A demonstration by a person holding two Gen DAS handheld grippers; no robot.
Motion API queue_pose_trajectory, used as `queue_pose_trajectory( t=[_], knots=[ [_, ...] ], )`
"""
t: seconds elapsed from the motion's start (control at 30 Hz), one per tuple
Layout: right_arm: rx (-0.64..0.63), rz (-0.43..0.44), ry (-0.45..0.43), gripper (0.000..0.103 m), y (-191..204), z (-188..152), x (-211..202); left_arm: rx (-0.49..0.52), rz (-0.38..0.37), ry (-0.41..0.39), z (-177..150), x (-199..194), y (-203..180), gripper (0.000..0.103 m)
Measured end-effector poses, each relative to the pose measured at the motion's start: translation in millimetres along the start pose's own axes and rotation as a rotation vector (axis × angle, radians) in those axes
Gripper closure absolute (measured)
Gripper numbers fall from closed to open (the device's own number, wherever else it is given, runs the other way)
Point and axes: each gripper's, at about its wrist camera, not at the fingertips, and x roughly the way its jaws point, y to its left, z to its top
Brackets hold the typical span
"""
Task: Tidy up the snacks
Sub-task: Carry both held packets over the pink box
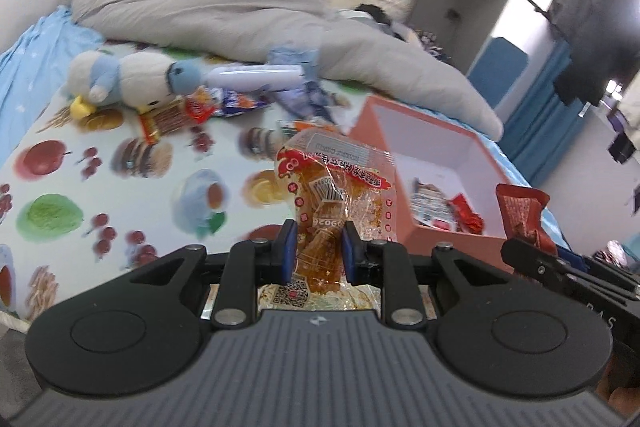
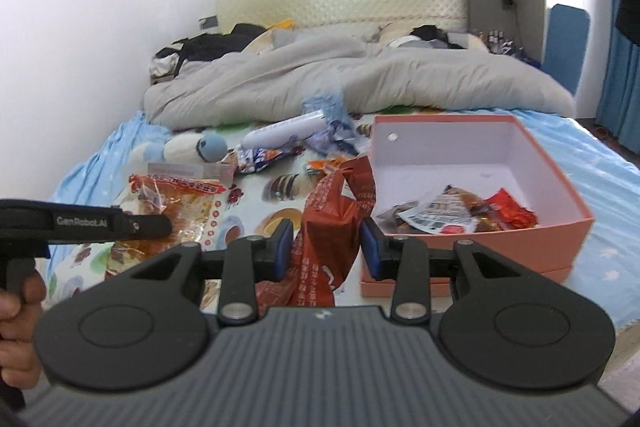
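Your left gripper (image 1: pixel 319 251) jaws pinch a clear orange-printed snack packet (image 1: pixel 334 195), your right gripper (image 2: pixel 326 249) jaws a crumpled red foil wrapper (image 2: pixel 332 223); both probably go next into the open pink cardboard box (image 2: pixel 576 223).

Bed (image 2: pixel 592 163) with fruit-print sheet, grey duvet (image 2: pixel 360 75), plush duck (image 1: pixel 120 83), loose snack packets (image 1: pixel 224 103), pink box (image 2: pixel 560 227)

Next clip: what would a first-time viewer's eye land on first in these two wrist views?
Probably the two held snacks: the left gripper is shut on a clear orange snack packet, and the right gripper holds a red-brown wrapper between its pads. Next, the pink box on the bed, right of both grippers, with a few packets already inside. Beyond it, loose snacks and a plush duck lie on the fruit-print sheet.
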Motion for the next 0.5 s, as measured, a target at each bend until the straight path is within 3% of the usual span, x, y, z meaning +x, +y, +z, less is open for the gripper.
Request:
queue_pose_trajectory(
  t=[0.23,0.5],
  knots=[
    [0.039,-0.030,0.006,0.064,-24,-3,-25,-0.005,-0.101,0.016,-7,-11,-36,0.076],
    [0.085,-0.068,0.006,0.064,-58,-3,-9,0.044,-0.139,0.064,2,31,-71,0.076]
  ],
)
